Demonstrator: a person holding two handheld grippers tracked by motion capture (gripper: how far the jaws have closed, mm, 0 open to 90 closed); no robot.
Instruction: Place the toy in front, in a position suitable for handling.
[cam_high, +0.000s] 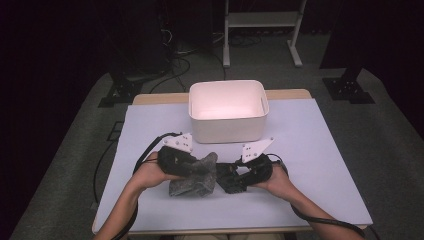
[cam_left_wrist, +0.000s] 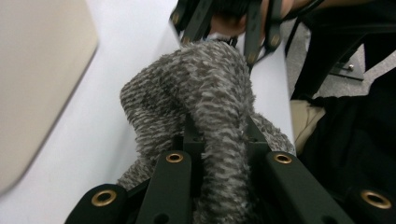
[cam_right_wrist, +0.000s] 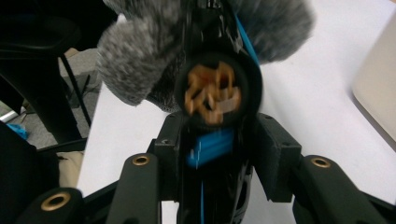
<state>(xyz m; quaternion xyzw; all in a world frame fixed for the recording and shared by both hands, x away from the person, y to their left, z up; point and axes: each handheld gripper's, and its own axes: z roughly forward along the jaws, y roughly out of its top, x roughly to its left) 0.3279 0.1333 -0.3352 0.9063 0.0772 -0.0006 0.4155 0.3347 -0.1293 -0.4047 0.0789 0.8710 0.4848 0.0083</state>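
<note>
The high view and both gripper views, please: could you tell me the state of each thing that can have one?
White bin: upright, open-topped, nothing seen inside.
Grey fuzzy cloth: bunched, one fold pinched, partly raised off the table.
Left tool: shut on the cloth.
Black and blue object: held, round end facing the camera, against the cloth.
Right tool: shut on that object.
</note>
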